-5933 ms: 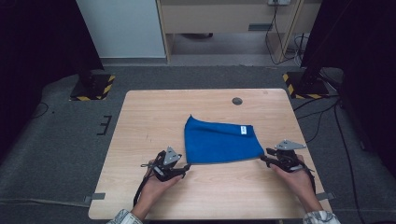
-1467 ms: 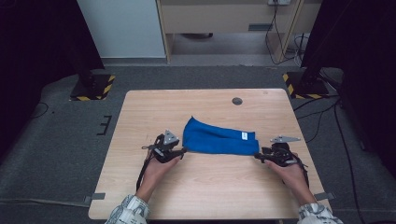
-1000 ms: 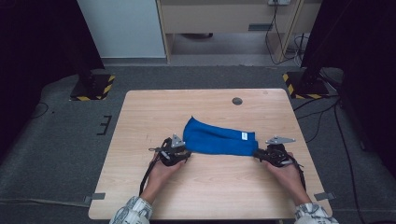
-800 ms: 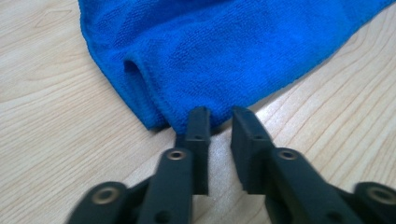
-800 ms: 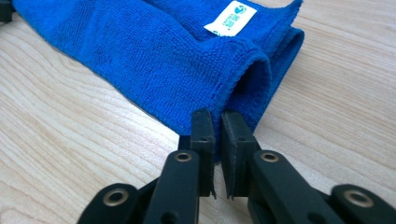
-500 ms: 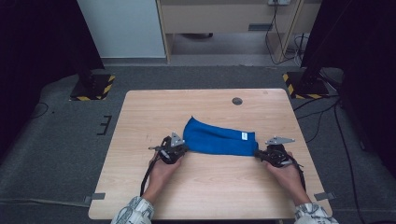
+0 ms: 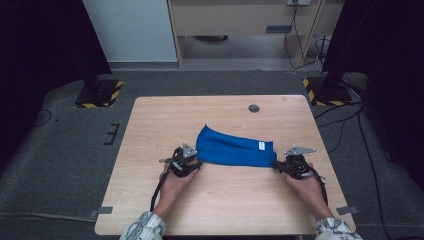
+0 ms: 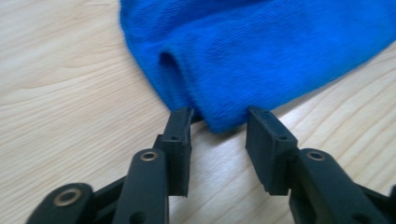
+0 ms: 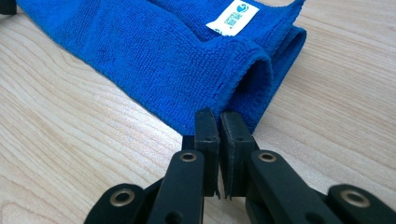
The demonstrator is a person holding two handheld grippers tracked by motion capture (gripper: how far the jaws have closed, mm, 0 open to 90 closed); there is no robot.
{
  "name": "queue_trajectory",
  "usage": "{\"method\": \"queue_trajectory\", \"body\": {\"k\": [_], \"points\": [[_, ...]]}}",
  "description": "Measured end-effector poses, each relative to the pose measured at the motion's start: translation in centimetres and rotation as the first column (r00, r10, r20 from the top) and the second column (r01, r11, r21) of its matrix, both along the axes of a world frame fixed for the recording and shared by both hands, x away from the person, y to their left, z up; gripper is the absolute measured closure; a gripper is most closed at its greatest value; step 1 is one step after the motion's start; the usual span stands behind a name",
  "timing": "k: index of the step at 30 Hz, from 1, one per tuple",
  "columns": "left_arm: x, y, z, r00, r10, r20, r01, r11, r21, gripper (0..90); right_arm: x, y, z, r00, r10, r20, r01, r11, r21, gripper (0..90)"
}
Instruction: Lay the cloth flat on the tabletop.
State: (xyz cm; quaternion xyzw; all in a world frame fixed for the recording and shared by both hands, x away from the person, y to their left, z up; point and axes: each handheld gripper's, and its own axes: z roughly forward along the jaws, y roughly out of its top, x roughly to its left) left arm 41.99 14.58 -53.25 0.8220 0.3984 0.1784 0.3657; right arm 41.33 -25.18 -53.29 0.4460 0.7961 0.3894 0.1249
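Blue cloth (image 7: 235, 150) with a gripper at each end. Left gripper (image 8: 219, 126) at the cloth's 9 o'clock end: jaws part way open, just been opening, rounded tip of the cloth poking in between them, pads not squeezing it. Right gripper (image 9: 219, 122) at the 3 o'clock end: jaws pressed almost together, thin bottom edge of the cloth nipped at the tips.

Hard to see: the exact pinch spot, tucked behind the black tips of the right gripper. Dark little tunnel inside the fold near the left gripper, nothing clear in there. Tiny writing on the white label (image 9: 232, 17), too small to read. Both arms cut off at the 6 o'clock edge of the high view, just a bit of patterned sleeve showing. Room very dark at 9 and 3 o'clock.

Counting: two grippers, each with two black jaws and one grey three-cornered plate on top. Two hands, left hand (image 7: 175, 182) and right hand (image 7: 305, 185), one behind each gripper. One cloth. One label. One table (image 7: 150, 200). One small round dark spot (image 7: 254, 108) at the cloth's 12 o'clock, near the far edge. Two yellow-and-black striped feet (image 7: 100, 95) on the floor beyond the table.

Cloth bright blue and fuzzy, folded into a long band, flat on the pale wood near the middle of the table. Fatter at the 9 o'clock end, soft stacked layers at the 3 o'clock end, label on top there.
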Motion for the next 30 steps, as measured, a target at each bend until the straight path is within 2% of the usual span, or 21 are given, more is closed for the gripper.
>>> {"method": "queue_trajectory", "body": {"k": [4, 8, 11, 15, 19, 22, 25, 30], "points": [[0.2, -0.4, 0.0, 0.9999, -0.006, 0.009, 0.006, 0.9999, 0.012, 70.0, 0.0, 0.0, 0.0, 1.0000, 0.002, 0.006, -0.002, 1.000, -0.005, 86.9], [0.4, -0.3, 0.0, 1.0000, -0.001, 0.010, 0.001, 1.0000, 0.003, 83.0, 0.0, 0.1, 0.0, 0.9999, 0.003, 0.015, -0.003, 1.000, -0.006, 87.3], [0.3, -0.4, 0.3, 0.9997, -0.005, 0.023, 0.005, 1.0000, 0.008, 85.4, 0.0, 0.2, 0.0, 0.9999, 0.004, 0.017, -0.004, 1.000, -0.013, 87.4], [-0.3, -0.2, 1.2, 0.9997, -0.005, 0.026, 0.005, 0.9999, -0.013, 85.6, -0.4, 0.1, 0.3, 0.9996, -0.002, 0.030, 0.003, 1.000, -0.010, 86.9], [-1.3, 0.0, 2.1, 0.9990, -0.031, 0.031, 0.031, 0.9995, -0.007, 85.6, -1.1, -0.1, 0.8, 0.9991, 0.008, 0.041, -0.008, 1.000, -0.002, 87.0], [-2.6, 0.4, 2.7, 0.9988, -0.042, 0.026, 0.043, 0.9984, -0.038, 85.7, -2.3, -0.1, 1.1, 0.9991, 0.023, 0.035, -0.023, 1.000, -0.010, 87.0], [-4.1, 0.6, 2.8, 0.9972, -0.074, 0.011, 0.074, 0.9972, -0.011, 85.7, -3.7, -0.3, 0.9, 0.9986, 0.052, 0.013, -0.052, 0.998, -0.023, 87.0], [-5.9, 0.7, 2.5, 0.9942, -0.105, -0.026, 0.105, 0.9937, 0.037, 85.6, -4.8, 0.3, 1.1, 0.9968, 0.080, 0.001, -0.080, 0.996, -0.048, 86.9]]}}
